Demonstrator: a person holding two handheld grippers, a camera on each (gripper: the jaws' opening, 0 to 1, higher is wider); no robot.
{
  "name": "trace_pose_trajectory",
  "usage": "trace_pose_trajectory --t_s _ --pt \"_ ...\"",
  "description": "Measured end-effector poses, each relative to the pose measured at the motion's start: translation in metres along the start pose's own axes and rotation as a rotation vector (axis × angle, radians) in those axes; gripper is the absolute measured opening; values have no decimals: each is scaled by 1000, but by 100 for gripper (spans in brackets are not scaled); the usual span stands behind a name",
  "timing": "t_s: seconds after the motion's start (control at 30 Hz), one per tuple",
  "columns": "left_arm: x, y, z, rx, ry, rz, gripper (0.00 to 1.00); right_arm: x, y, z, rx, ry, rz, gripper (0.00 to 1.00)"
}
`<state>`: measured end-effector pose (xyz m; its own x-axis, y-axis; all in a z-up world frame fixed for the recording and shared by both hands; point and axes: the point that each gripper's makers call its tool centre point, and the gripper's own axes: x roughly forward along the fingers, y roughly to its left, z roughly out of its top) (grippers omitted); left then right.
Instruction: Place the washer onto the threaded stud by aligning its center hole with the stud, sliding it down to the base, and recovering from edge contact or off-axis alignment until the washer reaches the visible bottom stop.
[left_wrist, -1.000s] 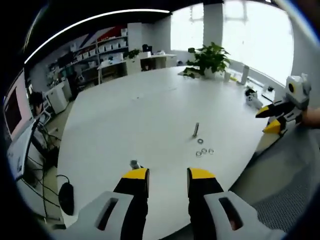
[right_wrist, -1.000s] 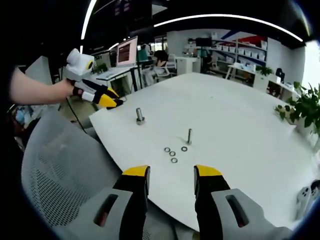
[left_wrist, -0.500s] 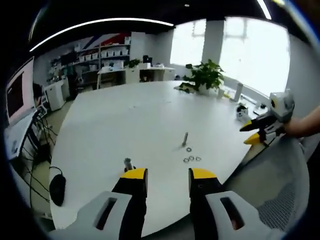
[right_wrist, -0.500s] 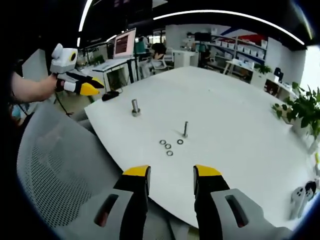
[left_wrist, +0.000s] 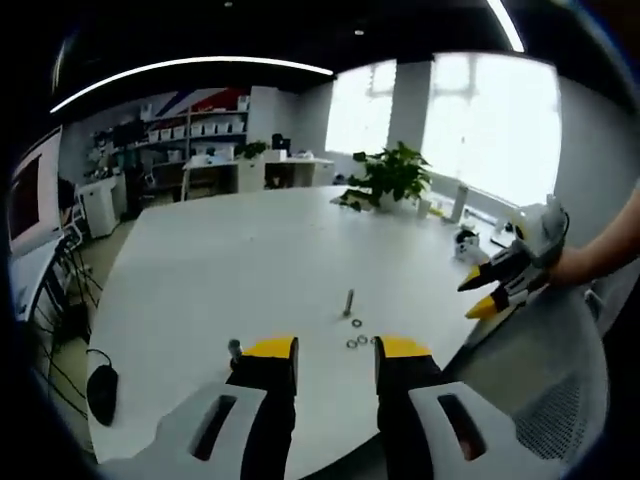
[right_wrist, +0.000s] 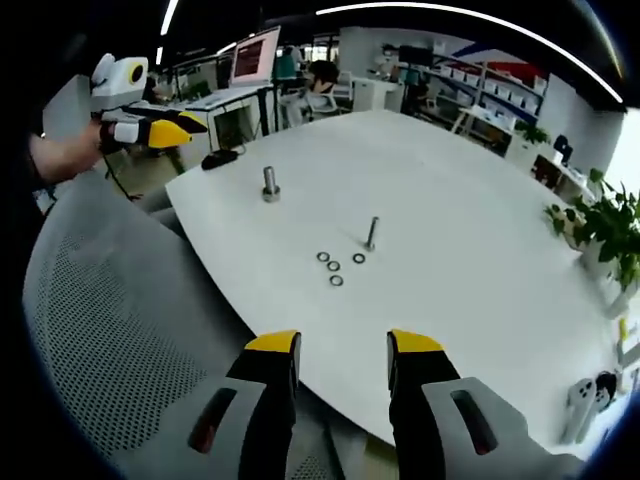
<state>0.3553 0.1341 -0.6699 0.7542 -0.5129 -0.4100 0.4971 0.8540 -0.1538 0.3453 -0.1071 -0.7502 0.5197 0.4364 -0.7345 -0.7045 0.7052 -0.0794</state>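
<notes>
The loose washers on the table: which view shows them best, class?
The right gripper view: four washers lie clearly apart beside the stud. In the left gripper view, the washers are smaller, close above that gripper's fingers.

white table (right_wrist: 480, 250), washers (right_wrist: 335, 266), stud (right_wrist: 371, 233), bolt (right_wrist: 270, 183)

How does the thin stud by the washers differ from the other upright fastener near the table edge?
The thin stud is slender and stands next to the washers; the other fastener is stubbier, broader at its foot, and stands alone nearer the edge. Both are metal, upright on the white table, and carry no washer.
</notes>
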Motion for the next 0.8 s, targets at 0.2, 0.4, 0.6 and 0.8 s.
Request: trace_pose_trajectory --t_s 0.2,0.4,0.6,0.8 --pt "2 0 -6 -2 20 -5 29 3 0 -8 -17 46 -2 37" --pt "-1 1 -3 -14 0 -9 29 2 0 -4 -26 36 -8 37" --pt "-3 6 -1 -33 -13 9 30 0 -3 -1 -17 19 -9 37" --pt "-2 6 -4 -24 3 13 29 2 2 -4 -5 31 19 37"
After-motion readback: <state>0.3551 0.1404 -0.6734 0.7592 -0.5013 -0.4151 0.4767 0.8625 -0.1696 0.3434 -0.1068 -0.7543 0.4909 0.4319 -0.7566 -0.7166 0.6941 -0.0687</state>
